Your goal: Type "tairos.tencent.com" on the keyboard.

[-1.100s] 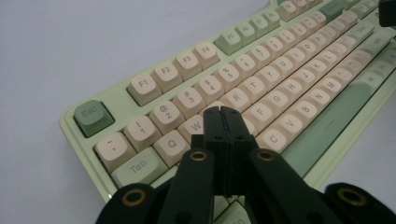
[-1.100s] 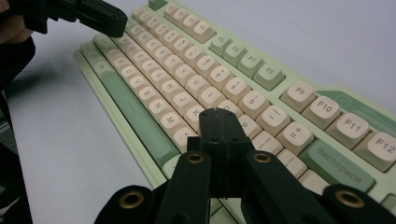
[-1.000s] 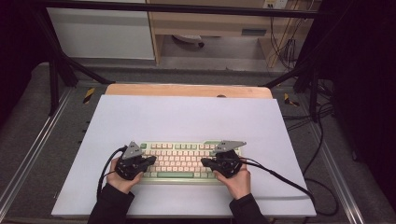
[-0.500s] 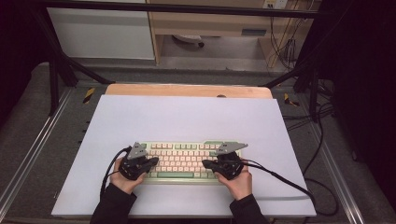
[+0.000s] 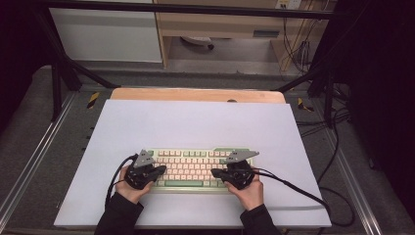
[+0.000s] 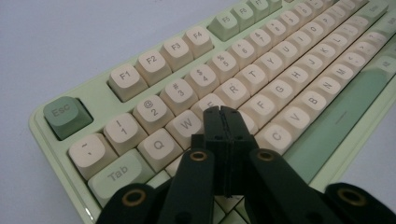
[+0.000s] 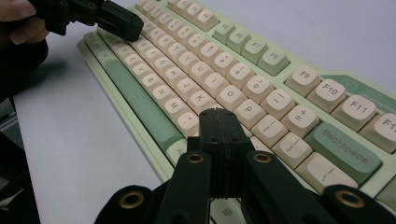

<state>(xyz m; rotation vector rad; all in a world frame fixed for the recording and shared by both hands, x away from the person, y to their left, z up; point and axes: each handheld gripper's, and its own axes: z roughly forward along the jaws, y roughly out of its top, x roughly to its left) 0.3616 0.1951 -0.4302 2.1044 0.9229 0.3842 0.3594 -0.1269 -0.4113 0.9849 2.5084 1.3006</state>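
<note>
Even overhead light on pale table; surroundings beyond it dim, nearly black at frame sides. High view soft, slightly grainy. Gripper views sharp on near keyboard keys, far rows blurred. Soft shadow lay beside keyboard edge; faint sheen on black jaws, no harsh glare
</note>
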